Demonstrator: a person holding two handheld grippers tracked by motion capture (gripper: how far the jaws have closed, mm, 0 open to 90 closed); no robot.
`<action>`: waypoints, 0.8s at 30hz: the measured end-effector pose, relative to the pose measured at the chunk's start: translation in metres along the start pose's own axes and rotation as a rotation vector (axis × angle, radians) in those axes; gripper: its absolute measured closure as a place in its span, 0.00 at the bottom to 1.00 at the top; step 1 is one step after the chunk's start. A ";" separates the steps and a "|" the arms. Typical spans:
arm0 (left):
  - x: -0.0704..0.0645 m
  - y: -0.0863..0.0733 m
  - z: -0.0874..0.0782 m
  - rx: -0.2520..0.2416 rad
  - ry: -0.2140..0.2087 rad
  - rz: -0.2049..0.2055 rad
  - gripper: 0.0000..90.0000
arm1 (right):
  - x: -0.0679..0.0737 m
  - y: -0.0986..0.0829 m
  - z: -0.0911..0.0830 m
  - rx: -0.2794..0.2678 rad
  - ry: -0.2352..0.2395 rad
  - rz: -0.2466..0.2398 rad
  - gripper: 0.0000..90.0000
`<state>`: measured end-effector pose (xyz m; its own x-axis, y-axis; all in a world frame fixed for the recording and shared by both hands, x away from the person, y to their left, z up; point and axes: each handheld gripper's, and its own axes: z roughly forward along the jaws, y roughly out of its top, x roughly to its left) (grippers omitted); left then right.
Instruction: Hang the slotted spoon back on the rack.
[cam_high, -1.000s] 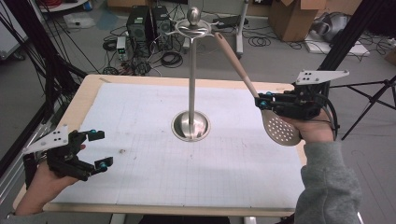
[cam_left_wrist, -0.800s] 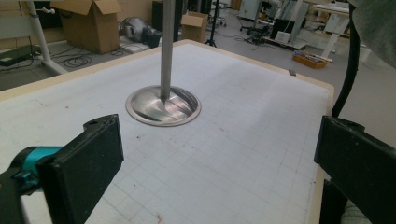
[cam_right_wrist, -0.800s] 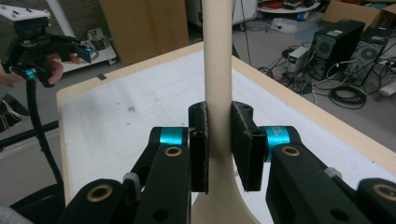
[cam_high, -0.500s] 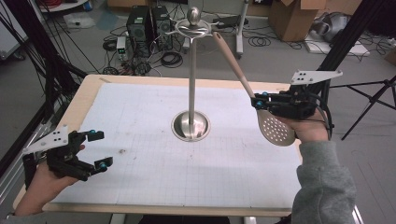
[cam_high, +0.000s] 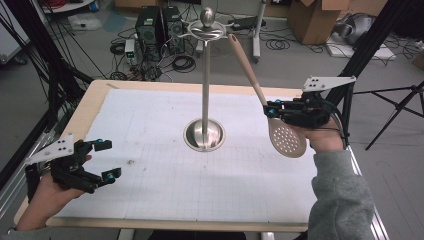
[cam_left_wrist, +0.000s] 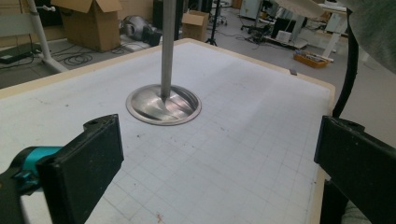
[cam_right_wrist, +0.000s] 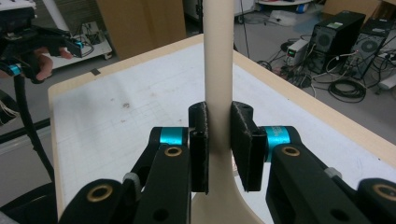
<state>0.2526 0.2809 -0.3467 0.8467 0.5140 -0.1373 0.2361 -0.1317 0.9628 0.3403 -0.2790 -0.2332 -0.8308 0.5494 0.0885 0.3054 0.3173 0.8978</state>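
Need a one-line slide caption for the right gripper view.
Right gripper clamped on the beige slotted spoon handle, above the white gridded table mat.

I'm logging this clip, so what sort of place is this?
Probably a lab or workshop: computer towers and loose cables on the floor, cardboard boxes, and a gridded work table with handheld grippers.

skimmer (cam_right_wrist: 218, 70) handle top cut off, bowl hidden
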 end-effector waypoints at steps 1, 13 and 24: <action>0.000 0.000 0.000 0.001 0.001 0.000 0.02 | 0.000 0.000 0.001 0.002 0.000 -0.002 0.86; 0.000 0.001 -0.004 -0.006 0.004 0.004 0.02 | -0.001 0.000 0.014 0.014 -0.004 0.008 0.86; -0.001 0.000 -0.004 -0.005 0.003 0.000 0.02 | 0.000 0.001 0.028 0.043 -0.004 0.018 0.86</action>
<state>0.2503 0.2839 -0.3453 0.8455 0.5163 -0.1365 0.2336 -0.1277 0.9639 0.3535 -0.2570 -0.2445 -0.8229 0.5587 0.1030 0.3405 0.3400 0.8766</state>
